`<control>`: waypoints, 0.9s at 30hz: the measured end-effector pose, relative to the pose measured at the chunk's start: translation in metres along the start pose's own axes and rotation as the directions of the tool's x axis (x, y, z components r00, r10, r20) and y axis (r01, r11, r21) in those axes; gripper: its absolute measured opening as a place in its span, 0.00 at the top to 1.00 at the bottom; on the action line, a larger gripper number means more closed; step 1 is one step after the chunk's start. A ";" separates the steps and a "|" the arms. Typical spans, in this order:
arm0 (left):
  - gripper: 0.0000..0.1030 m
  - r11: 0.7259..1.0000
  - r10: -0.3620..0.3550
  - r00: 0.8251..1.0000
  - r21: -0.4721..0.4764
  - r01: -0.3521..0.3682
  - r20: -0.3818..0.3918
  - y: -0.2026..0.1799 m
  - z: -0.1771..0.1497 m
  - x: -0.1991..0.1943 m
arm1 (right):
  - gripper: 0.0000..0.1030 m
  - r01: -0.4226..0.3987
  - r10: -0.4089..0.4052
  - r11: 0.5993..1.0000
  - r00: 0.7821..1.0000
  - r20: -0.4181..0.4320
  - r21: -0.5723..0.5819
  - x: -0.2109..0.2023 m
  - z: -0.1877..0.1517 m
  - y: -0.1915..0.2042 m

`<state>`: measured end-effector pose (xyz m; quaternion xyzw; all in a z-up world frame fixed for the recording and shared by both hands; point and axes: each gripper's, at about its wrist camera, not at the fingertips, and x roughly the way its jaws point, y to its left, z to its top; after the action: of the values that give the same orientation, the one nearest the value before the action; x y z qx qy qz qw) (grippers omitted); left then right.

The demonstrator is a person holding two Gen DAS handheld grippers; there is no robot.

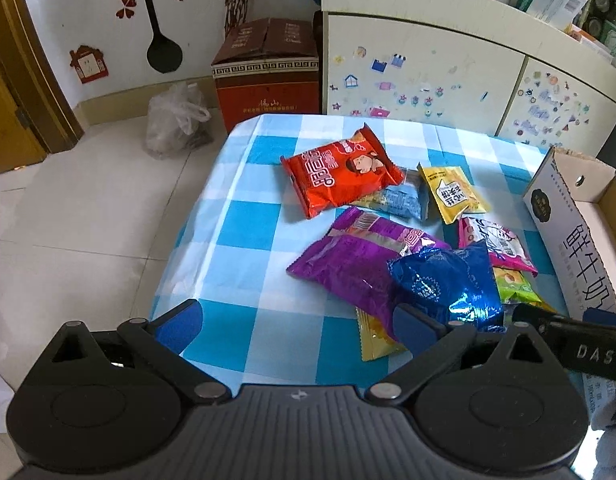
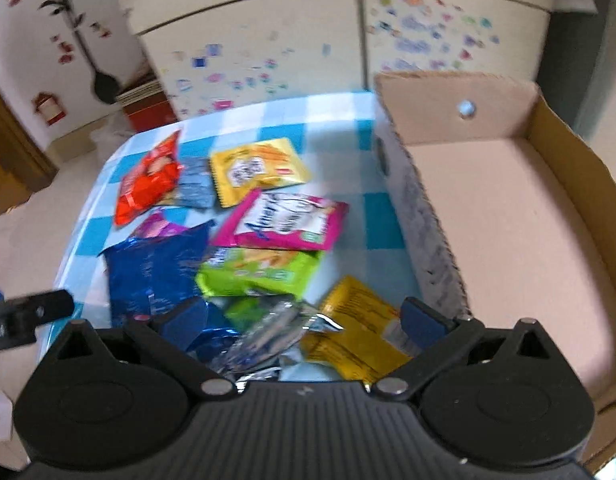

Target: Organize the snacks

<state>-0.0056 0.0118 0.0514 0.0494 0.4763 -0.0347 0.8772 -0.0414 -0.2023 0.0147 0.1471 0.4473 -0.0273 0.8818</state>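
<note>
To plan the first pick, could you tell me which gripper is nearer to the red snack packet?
Left. The left gripper faces the red snack packet across bare cloth; the right gripper hovers over packets beside the cardboard box.

Ahead of the tool a stickered cream cabinet (image 1: 427, 80) backs the bench; ahead-left, a white decal wall (image 1: 88, 20), brown carton (image 1: 268, 76), tiled floor (image 1: 88, 208).

The left tongs (image 1: 298, 322) hover spread wide over the checkered desk (image 1: 244, 208), near the purple packet (image 1: 347, 260) and blue packet (image 1: 447, 276).
</note>
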 end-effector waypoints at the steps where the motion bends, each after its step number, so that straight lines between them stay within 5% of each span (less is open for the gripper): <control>1: 0.00 1.000 0.002 1.000 0.001 -0.002 -0.001 -0.001 0.000 0.001 | 0.01 0.013 -0.013 1.000 1.000 -0.007 0.004 0.000 0.000 -0.001; 27: 0.00 0.999 0.038 0.999 0.017 -0.038 0.010 -0.010 0.000 -0.005 | 0.01 0.088 -0.081 0.983 0.996 0.046 -0.164 -0.025 0.004 0.031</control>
<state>-0.0096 0.0015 0.0546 0.0659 0.4708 -0.0222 0.8795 -0.0477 -0.1758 0.0439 0.0536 0.4363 -0.0304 0.8977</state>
